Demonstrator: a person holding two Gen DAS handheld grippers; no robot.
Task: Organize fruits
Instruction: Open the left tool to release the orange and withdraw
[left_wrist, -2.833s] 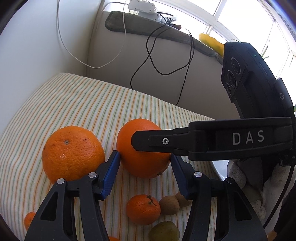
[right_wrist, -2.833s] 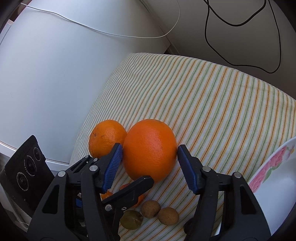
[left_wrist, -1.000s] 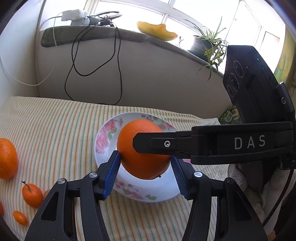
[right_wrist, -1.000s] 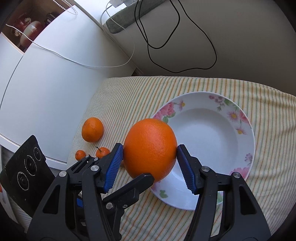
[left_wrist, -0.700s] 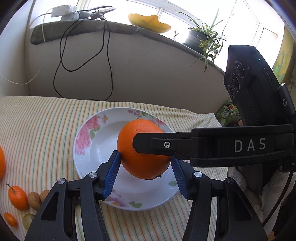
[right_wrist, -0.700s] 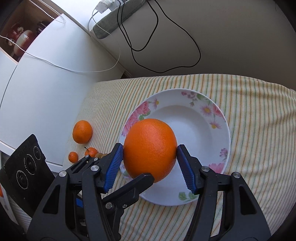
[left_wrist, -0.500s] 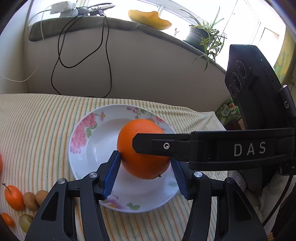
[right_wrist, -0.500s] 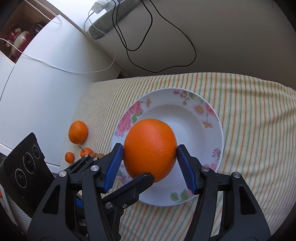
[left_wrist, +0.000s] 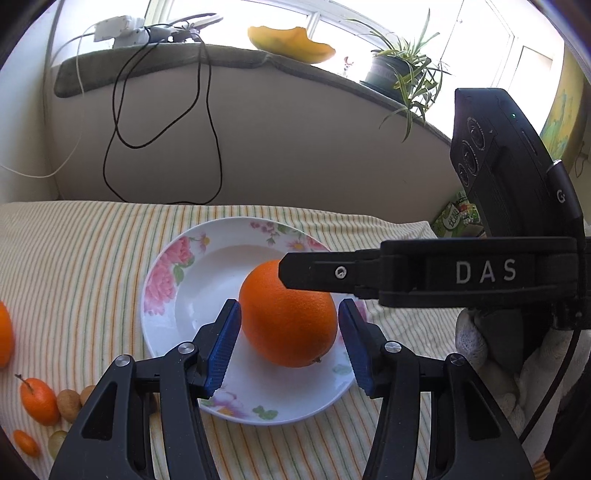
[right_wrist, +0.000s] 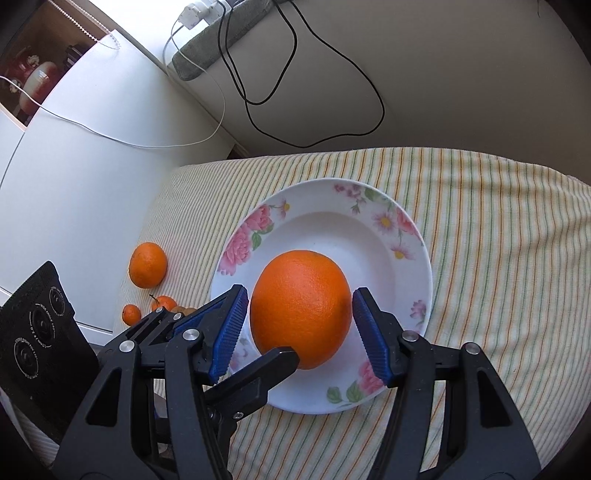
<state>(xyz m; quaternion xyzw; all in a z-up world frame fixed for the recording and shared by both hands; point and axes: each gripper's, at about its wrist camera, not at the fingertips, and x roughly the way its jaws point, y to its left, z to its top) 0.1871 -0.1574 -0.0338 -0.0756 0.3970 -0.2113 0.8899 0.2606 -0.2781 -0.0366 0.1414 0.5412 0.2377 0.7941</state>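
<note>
On the striped tabletop (right_wrist: 498, 221), the big orange (right_wrist: 301, 306) sat inside the flowered plate (right_wrist: 424, 266), a little toward the near side of the well. Both tools were around it at once, crossed over each other. The right gripper (right_wrist: 299, 295) straddled it side to side. The left gripper (left_wrist: 289, 306) came in across that line, so one black finger of each tool showed in the other's view.

Both sets of jaws looked opened just a crack, with the blue pads (right_wrist: 229, 325) standing beside the peel and a thin gap showing. From these angles I could not be sure that no pad brushed the fruit. Neither tool seemed to bear its weight; the plate did.

To my eye this was the release that ends the first placement. The next move called for widening the jaws a little and backing both tools straight off without nudging the orange, which would roll easily.

After that the work lay to the left of the plate, where a smaller orange (right_wrist: 147, 264) and a cluster of little mandarins (right_wrist: 164, 302) and brownish fruits (left_wrist: 68, 404) lay on the cloth.
</note>
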